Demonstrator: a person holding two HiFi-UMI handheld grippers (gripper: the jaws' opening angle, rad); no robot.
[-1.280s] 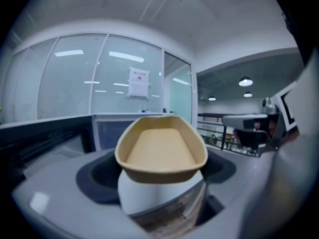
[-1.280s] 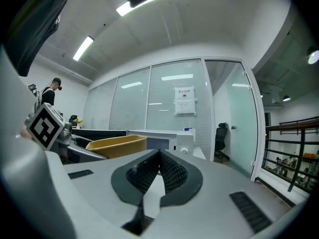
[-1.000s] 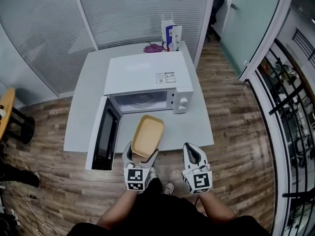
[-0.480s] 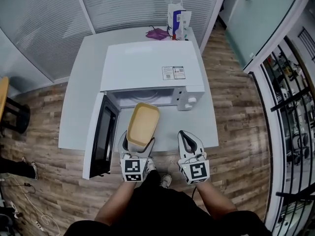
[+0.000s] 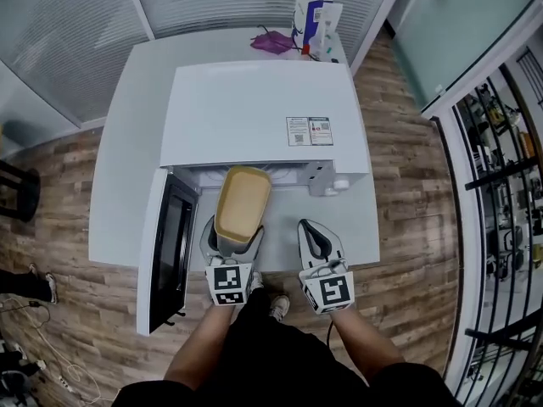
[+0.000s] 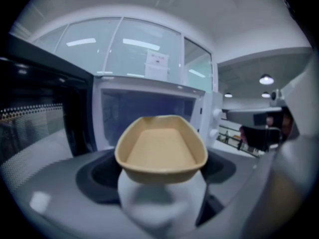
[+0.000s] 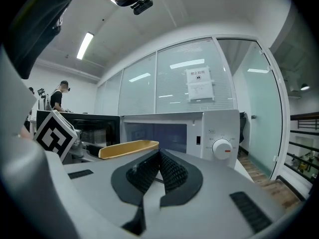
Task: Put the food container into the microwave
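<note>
There is one microwave [image 5: 254, 113] on one table [image 5: 119, 142], and it has one door [image 5: 170, 253], swung open. One food container [image 5: 242, 206], tan and empty, is in view. There are two grippers, the left gripper [image 5: 231, 242] and the right gripper [image 5: 309, 227], each with one marker cube [image 5: 227, 282], two in all. Two printed labels [image 5: 298, 131] sit side by side on the microwave's top. At the table's far end are one white-and-blue paper bag [image 5: 316, 15] and one purple crumpled item [image 5: 273, 42]. One person [image 7: 59, 97] stands far off in the right gripper view.

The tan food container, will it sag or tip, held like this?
Probably light: the food container looks empty. It seems stiff: it juts out unbent though the left gripper pinches only its near end. That end-only hold could let it tilt.
</note>
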